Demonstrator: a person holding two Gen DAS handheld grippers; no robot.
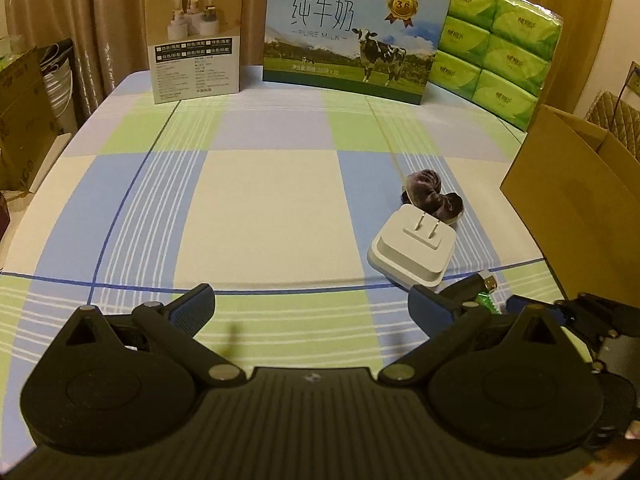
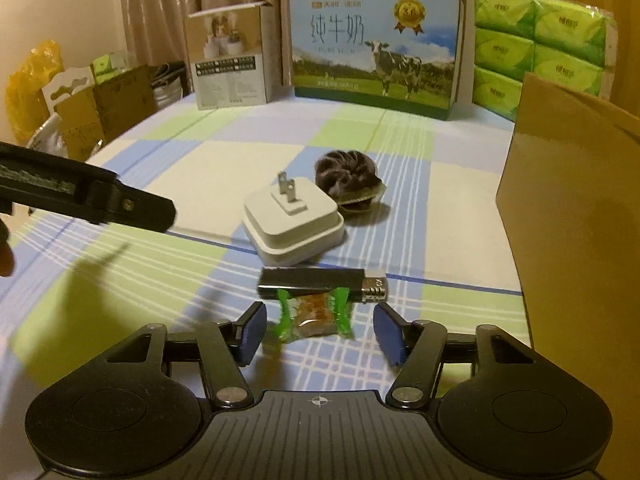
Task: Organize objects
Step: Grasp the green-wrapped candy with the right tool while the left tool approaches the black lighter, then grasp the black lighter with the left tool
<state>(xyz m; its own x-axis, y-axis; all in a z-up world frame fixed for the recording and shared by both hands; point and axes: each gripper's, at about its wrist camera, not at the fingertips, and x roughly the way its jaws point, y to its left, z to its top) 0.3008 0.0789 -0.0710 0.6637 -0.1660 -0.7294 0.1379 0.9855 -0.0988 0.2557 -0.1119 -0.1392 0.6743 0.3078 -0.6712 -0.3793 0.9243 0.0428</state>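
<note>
A candy in a green wrapper [image 2: 312, 314] lies on the checked tablecloth, between the pads of my right gripper [image 2: 320, 326]. The pads stand apart from it on both sides, so the gripper is open. Just behind the candy lies a black lighter [image 2: 316, 282] with a metal head. Farther back sit a white plug adapter [image 2: 294, 220], prongs up, and a dark scrunchie [image 2: 346, 178]. My left gripper [image 1: 312, 304] hangs wide open over bare cloth, left of the adapter [image 1: 412, 246] and scrunchie [image 1: 434, 196]. The lighter [image 1: 476, 286] peeks out behind its right finger.
An open brown cardboard box [image 2: 568, 208] stands close on the right. Along the table's far edge stand a small product box [image 1: 196, 36], a milk carton case [image 1: 352, 36] and green tissue packs [image 1: 496, 48]. Cartons and bags [image 2: 88, 100] crowd the floor to the left.
</note>
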